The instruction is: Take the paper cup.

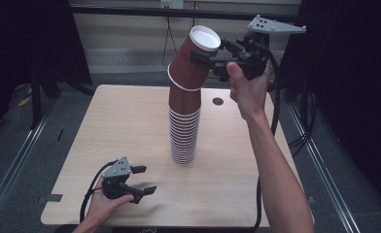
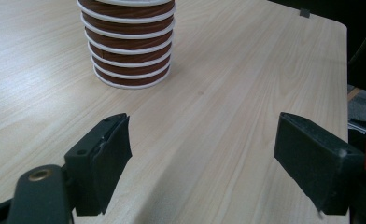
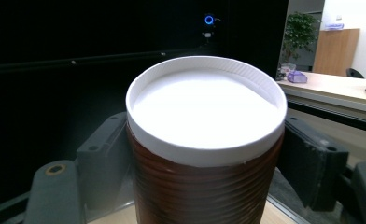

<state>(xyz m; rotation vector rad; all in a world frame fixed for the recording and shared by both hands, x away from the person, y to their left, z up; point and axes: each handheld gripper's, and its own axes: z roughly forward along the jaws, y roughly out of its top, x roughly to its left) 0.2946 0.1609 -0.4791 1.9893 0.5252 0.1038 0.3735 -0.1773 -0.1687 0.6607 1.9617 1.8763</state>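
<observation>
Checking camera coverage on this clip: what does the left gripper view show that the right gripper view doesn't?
Left gripper view: the left gripper, jaws apart and empty above the table, facing the base of the stack. Right gripper view: the right gripper clamping the top cup, white base up, dark room behind. Shared: brown paper cups.

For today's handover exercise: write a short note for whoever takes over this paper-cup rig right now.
Right gripper: shut on the top paper cup, which is upside down, tilted, and has its rim over the stack's top.
Left gripper: open, empty, low over the table near its front edge.
Stack of upside-down cups: upright, mid-table.
Done: top cup gripped.
Left: lift it off or seat it; the pictures do not show which.
</observation>
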